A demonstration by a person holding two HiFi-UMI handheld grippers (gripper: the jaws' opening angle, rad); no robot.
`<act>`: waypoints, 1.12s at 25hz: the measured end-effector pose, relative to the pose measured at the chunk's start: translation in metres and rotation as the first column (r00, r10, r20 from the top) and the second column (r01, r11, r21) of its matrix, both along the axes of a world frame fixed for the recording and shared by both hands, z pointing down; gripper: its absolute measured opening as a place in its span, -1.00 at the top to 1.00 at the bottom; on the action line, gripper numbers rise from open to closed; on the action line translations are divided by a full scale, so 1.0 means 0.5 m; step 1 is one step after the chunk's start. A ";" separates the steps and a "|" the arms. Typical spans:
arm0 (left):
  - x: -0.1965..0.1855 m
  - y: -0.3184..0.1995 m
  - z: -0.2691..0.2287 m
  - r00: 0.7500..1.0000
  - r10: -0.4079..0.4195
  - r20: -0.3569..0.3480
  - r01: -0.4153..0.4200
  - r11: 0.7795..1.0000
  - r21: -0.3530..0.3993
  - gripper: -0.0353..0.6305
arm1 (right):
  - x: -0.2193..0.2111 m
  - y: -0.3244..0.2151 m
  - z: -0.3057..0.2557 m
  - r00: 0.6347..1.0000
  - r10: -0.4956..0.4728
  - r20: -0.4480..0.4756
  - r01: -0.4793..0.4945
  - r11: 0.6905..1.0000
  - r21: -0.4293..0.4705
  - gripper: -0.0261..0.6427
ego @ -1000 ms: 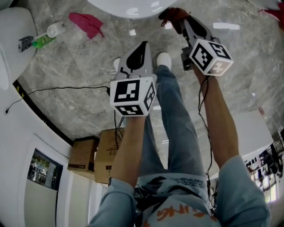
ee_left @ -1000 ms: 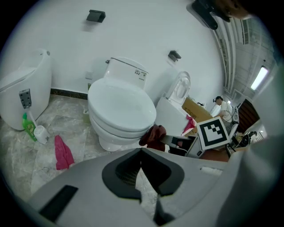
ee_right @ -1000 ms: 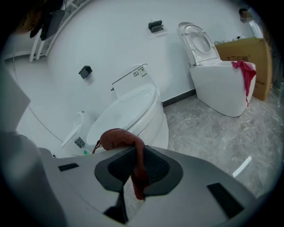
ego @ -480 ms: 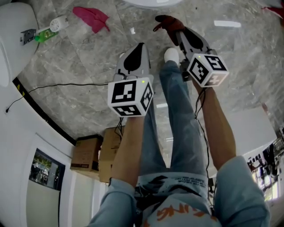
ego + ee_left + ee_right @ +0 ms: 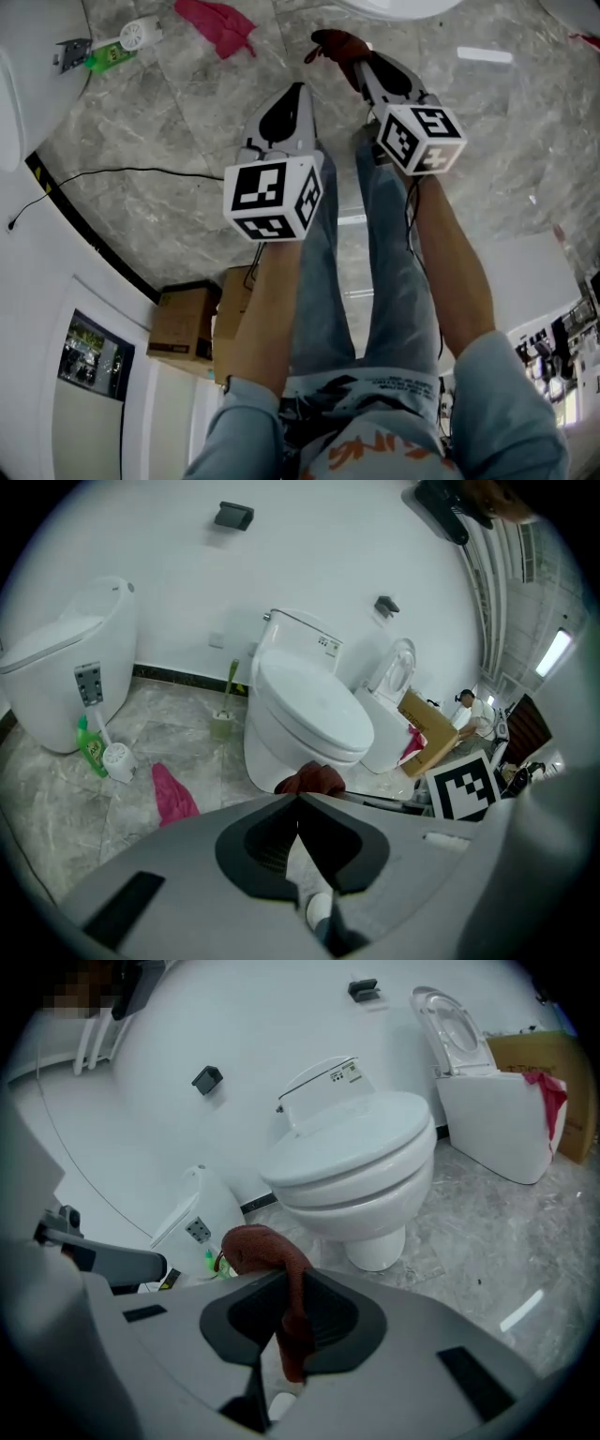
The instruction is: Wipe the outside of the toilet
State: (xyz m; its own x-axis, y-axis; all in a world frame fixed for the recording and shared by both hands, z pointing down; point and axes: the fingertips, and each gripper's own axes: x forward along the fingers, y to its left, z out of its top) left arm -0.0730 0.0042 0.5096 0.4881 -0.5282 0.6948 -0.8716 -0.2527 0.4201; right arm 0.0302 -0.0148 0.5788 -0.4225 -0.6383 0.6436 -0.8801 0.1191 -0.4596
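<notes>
I have the right gripper [image 5: 286, 1283] clamped on a reddish-brown rag [image 5: 265, 1246]. Its jaws are pressed together on the cloth, which bunches above the tips and hangs in a strip down between the pads. The left gripper [image 5: 298, 803] is closed too, its tips meeting with nothing between them. In the head view it sits at centre frame, lower than the right one, which reaches toward the top edge.

The toilet [image 5: 361, 1162] I'm meant to wipe stands ahead with its lid down. In the right gripper view it fills the middle of the frame, with bowl and pedestal both showing. In the head view only a sliver of its white rim appears at the top edge, just above the rag. The rag is near the bowl but, as far as I can tell, apart from it, since marble floor [image 5: 187, 122] shows between them.

I judge this to be the approach, with no wiping stroke started. The next move calls for carrying the rag forward to the bowl's outer wall and pressing the bunched part flat against the porcelain. After that I'd sweep round the curve and down to the pedestal. The left gripper has no job here, so I'd hold it aside. A pink cloth [image 5: 217, 21] and a green bottle [image 5: 101, 60] lie at the upper left of the head view, well apart from my path.
</notes>
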 end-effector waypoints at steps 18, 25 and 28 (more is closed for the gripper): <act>-0.169 -0.023 0.115 0.996 0.075 0.039 -0.073 0.996 -0.057 0.91 | -0.075 -0.125 0.128 0.986 0.162 -0.028 -0.159 0.985 0.070 0.77; -0.181 -0.016 0.125 0.998 0.028 0.049 -0.024 0.997 -0.073 0.91 | -0.061 -0.169 0.120 0.973 0.231 0.003 -0.231 0.970 0.075 0.77; -0.170 -0.004 0.123 0.998 0.015 0.053 -0.010 0.996 -0.085 0.91 | -0.049 -0.160 0.112 0.977 0.216 -0.001 -0.215 0.974 0.072 0.77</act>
